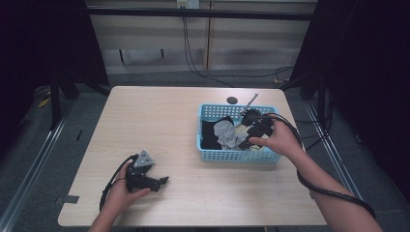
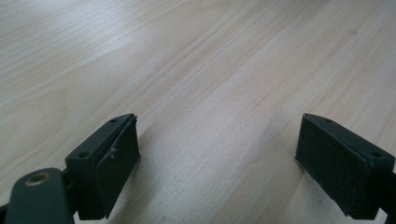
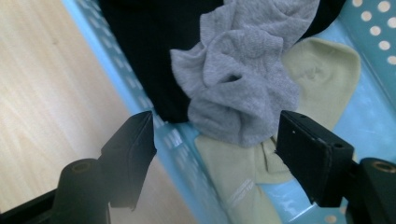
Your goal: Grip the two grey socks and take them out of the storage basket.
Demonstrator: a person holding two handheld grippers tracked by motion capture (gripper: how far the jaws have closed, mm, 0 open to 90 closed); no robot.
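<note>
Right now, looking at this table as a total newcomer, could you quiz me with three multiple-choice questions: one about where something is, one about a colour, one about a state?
1. Where is the right gripper?
A. over the basket
B. on the floor
C. beside the left gripper

2. What colour is the basket?
A. red
B. light blue
C. black

3. How do the left gripper's jaws stand?
A. shut on a sock
B. shut with nothing between
C. open over bare table

Answers:
1 A, since the high view shows the right hand holding it above the cloths in the basket.
2 B, as its perforated wall shows light blue.
3 C, because the left gripper view shows wood between wide-apart jaws.
</note>
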